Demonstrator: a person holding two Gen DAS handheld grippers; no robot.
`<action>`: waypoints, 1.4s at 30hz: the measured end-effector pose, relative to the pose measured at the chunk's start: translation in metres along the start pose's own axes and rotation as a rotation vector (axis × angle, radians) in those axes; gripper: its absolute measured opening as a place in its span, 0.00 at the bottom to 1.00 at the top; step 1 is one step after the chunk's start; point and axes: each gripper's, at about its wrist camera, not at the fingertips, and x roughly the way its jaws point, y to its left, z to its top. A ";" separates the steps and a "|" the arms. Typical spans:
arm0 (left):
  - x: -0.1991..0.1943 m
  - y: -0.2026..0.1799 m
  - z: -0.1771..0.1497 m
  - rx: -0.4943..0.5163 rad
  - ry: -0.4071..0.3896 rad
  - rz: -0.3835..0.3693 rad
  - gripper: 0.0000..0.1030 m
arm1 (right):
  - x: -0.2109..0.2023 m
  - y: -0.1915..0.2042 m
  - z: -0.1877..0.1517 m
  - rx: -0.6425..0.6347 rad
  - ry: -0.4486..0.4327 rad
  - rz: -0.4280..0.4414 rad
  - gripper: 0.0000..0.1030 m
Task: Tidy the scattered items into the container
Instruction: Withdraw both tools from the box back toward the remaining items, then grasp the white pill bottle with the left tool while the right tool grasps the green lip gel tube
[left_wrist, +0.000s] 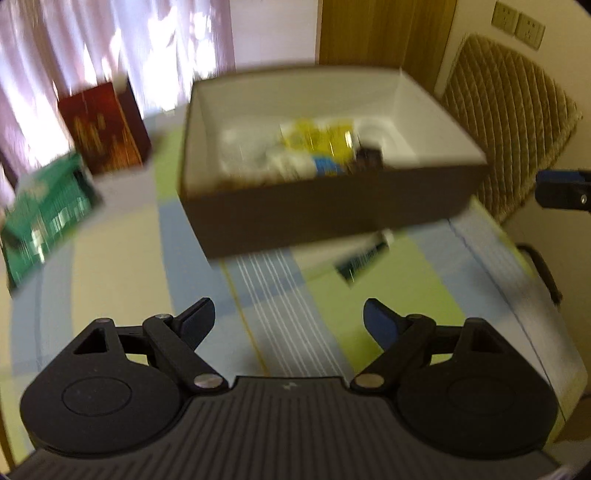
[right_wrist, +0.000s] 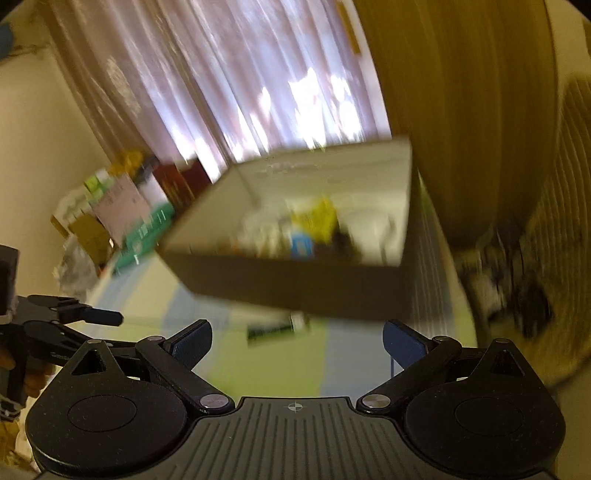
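Observation:
A dark open box with a white inside (left_wrist: 314, 214) stands on the striped tablecloth; it also shows in the right wrist view (right_wrist: 295, 280). Inside lie a yellow packet (left_wrist: 317, 138), a white and blue item (left_wrist: 314, 166) and a small dark item (left_wrist: 369, 157), all blurred. A small dark green tube (left_wrist: 364, 256) lies on the cloth just in front of the box, also in the right wrist view (right_wrist: 277, 330). My left gripper (left_wrist: 288, 319) is open and empty, short of the box. My right gripper (right_wrist: 297, 341) is open and empty, close above the tube.
A dark red box (left_wrist: 105, 127) and a green packet (left_wrist: 44, 214) sit at the left on the table. A quilted chair back (left_wrist: 513, 122) stands at the right beyond the table edge. Curtains hang behind. The right gripper's tip (left_wrist: 561, 188) shows at the right edge.

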 end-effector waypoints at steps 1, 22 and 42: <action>0.004 -0.004 -0.011 -0.020 0.019 -0.018 0.82 | 0.003 -0.001 -0.011 0.012 0.030 -0.018 1.00; 0.045 -0.081 -0.074 0.061 0.102 -0.137 0.39 | 0.022 -0.020 -0.077 0.091 0.206 -0.091 1.00; 0.027 0.010 -0.100 -0.080 0.112 0.067 0.22 | 0.089 0.028 -0.053 0.129 0.075 -0.025 1.00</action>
